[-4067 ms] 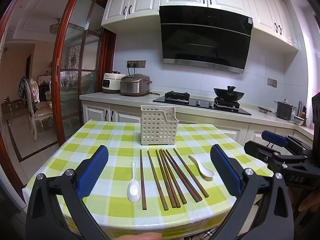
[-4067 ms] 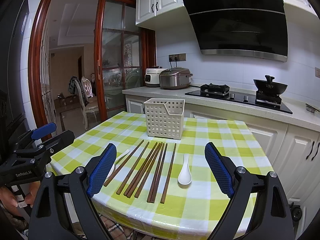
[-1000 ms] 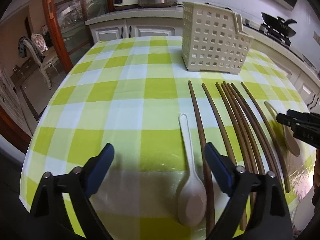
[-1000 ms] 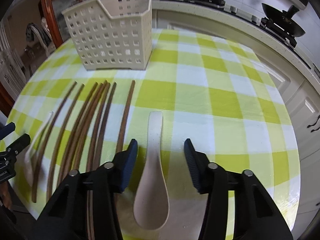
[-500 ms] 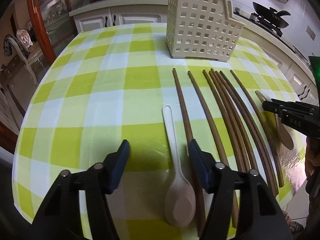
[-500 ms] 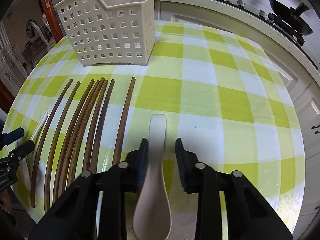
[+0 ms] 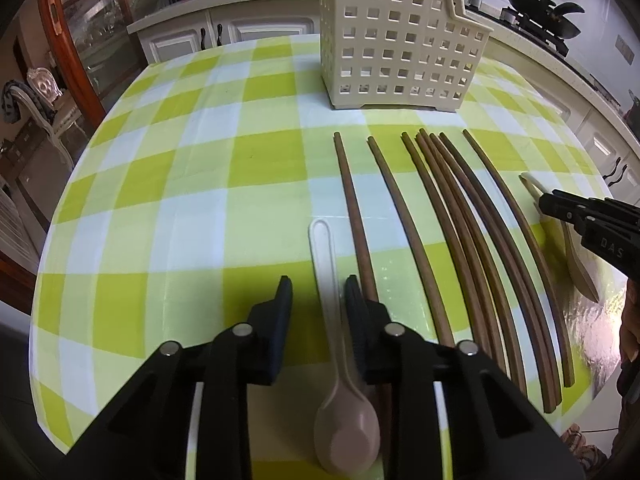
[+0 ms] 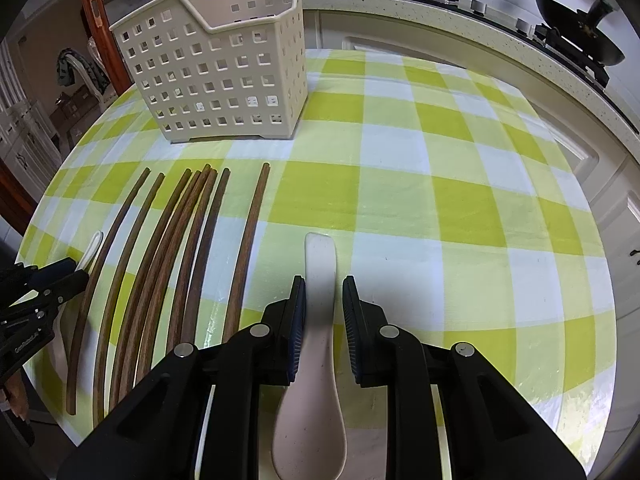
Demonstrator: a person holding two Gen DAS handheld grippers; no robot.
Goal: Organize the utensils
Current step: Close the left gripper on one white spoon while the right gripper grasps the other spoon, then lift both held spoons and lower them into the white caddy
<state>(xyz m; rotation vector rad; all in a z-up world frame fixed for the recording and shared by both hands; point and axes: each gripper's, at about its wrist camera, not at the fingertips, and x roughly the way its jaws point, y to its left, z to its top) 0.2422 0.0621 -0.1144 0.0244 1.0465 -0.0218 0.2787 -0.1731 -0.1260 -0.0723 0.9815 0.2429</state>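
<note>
Left claw (image 7: 317, 290) straddles the slim white plastic spoon (image 7: 338, 344), part-open, one pad touching; right claw (image 8: 324, 290) brackets the broad cream ceramic spoon (image 8: 316, 340) (left view hides its bowl).

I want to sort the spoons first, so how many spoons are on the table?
2. A slim white spoon lies left of the chopsticks, between the left gripper fingers. A wider spoon lies right of them, between the right gripper fingers. The basket interior is partly hidden.

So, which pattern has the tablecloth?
The tablecloth has green-and-white checks, clearest in the right wrist view.
</note>
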